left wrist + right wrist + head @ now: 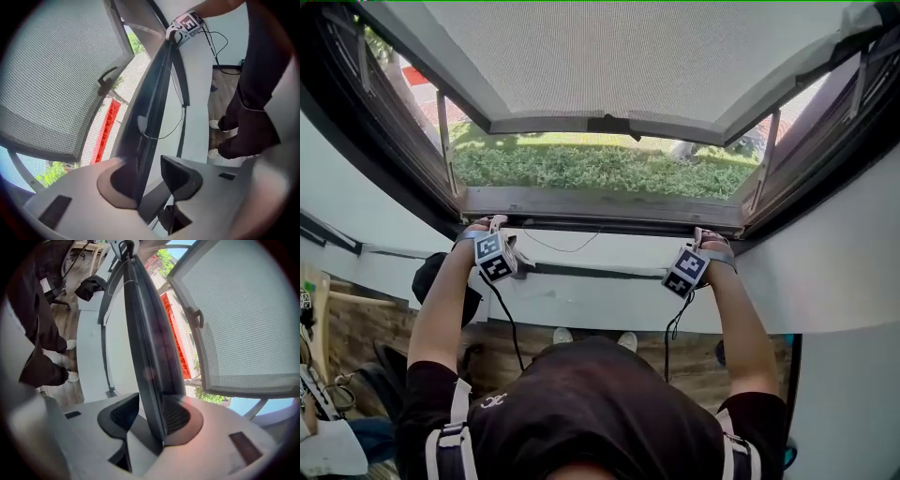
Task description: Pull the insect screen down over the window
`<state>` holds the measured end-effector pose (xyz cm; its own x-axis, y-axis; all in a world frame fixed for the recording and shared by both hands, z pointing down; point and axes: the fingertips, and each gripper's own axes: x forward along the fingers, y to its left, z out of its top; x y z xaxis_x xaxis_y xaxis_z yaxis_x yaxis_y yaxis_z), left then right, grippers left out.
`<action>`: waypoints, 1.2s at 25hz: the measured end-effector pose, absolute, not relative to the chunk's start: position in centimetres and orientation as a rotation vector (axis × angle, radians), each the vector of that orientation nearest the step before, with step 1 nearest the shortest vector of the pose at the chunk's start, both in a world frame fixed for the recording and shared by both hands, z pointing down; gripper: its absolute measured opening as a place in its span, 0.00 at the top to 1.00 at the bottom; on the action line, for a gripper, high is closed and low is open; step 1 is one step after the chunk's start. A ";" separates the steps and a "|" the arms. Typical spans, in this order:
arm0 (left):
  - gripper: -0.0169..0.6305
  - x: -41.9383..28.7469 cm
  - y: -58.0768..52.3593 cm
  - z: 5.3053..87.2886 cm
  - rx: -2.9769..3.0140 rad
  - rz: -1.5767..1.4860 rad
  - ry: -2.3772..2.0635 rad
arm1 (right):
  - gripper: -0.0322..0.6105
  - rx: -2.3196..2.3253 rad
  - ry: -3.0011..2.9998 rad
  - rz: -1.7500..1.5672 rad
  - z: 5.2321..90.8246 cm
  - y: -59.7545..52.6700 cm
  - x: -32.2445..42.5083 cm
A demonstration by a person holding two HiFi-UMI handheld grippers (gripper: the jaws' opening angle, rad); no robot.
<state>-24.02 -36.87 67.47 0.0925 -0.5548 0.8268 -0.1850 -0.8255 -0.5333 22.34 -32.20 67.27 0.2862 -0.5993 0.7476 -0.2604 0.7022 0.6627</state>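
Evidently the pull is all but done: the fine grey mesh (pixel 56 70) of the insect screen seems to hang across the whole opening, and its dark, slim metal bottom bar (pixel 152 103) lies down along the white window sill (pixel 628 255).

At the left end, the left gripper (pixel 146 178) straddles that bar with its jaws well apart. The room-side pad stands clear of the metal, so nothing is clamped.

At the right end, the right gripper (pixel 150 416) also has the bar between its jaws. They are parted less widely and grip nothing that I can see (the window-side pad sits very close).

The hazard, I judge, is a bar that has not latched: a sprung roller would whip it upward. One end catching first would skew it, and a pad drawn off carelessly could snag the mesh.
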 end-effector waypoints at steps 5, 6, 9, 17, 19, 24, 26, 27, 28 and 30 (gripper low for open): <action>0.71 -23.8 -37.0 67.7 -2.081 -1.782 0.738 | 0.68 0.839 -1.276 -0.268 67.2 -32.3 22.2; 0.70 -23.8 -37.0 67.8 -2.086 -1.780 0.741 | 0.62 0.844 -1.277 -0.266 67.3 -32.3 22.0; 0.68 -23.7 -37.1 68.2 -2.120 -1.764 0.739 | 0.62 0.840 -1.255 -0.266 67.8 -32.4 22.1; 0.67 -23.9 -37.1 69.2 -2.125 -1.754 0.733 | 0.62 0.832 -1.252 -0.270 67.4 -32.4 21.5; 0.67 -24.0 -37.1 69.1 -2.116 -1.761 0.722 | 0.62 0.819 -1.235 -0.281 67.7 -32.5 21.7; 0.72 -23.7 -37.9 69.7 -2.006 -1.792 0.654 | 0.60 0.847 -1.240 -0.301 68.4 -32.9 22.4; 0.79 -23.8 -38.7 69.7 -1.912 -1.797 0.631 | 0.64 0.872 -1.287 -0.308 68.4 -33.4 22.3; 0.81 -23.9 -38.8 69.6 -1.889 -1.801 0.640 | 0.63 0.871 -1.308 -0.303 68.6 -33.3 22.2; 0.79 -24.1 -38.7 69.7 -1.883 -1.804 0.654 | 0.59 0.862 -1.313 -0.295 68.9 -33.1 22.1; 0.71 -24.3 -38.1 70.1 -1.909 -1.808 0.687 | 0.54 0.845 -1.289 -0.283 69.1 -32.7 21.9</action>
<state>-24.26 -38.12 70.11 0.0320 -0.6133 0.7892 -0.0660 -0.7891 -0.6106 21.88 -32.70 69.11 0.2933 -0.6222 0.7258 -0.2615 0.6780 0.6870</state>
